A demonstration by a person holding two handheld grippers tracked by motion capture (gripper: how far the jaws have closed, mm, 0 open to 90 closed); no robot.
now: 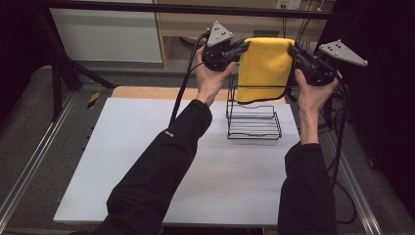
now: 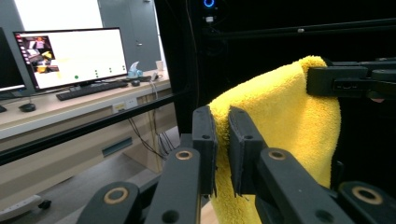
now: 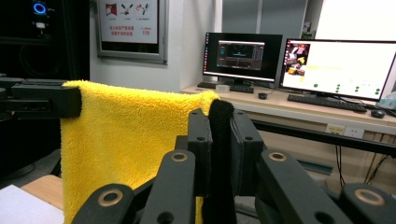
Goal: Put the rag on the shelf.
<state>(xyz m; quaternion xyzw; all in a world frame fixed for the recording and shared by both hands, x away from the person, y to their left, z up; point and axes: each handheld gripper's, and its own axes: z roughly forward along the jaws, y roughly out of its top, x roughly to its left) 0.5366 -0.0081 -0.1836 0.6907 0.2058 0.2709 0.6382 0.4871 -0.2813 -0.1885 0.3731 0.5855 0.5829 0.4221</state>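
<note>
Nearest you, your two black sleeves (image 1: 156, 176) come in over the white table (image 1: 122, 161), which lies bare along its near and left parts. Past your forearms, on the right half of the table toward its far edge, stands a black wire rack (image 1: 253, 120), upright, its flat barred base resting on the white surface. Above and just behind that rack you hold a yellow towel (image 1: 264, 68) up in the air, stretched between both hands, its lower edge hanging down to about the rack's top bar (whether cloth and wire touch there, you cannot tell from these views). Your left gripper (image 1: 240, 49) has its jaws pinched on the towel's upper left corner; in the left gripper view the jaws are drawn narrow with the yellow pile (image 2: 280, 126) squeezed between them. Your right gripper (image 1: 295, 50) grips the upper right corner, and in the right gripper view its jaws are close together on a dark-looking fold of the cloth edge (image 3: 219, 154), with the towel's broad face spreading off to the left toward the other gripper (image 3: 42, 100). Farther off, beyond the table, a desk carries lit monitors (image 3: 345, 67) and a keyboard (image 3: 327, 102).
</note>
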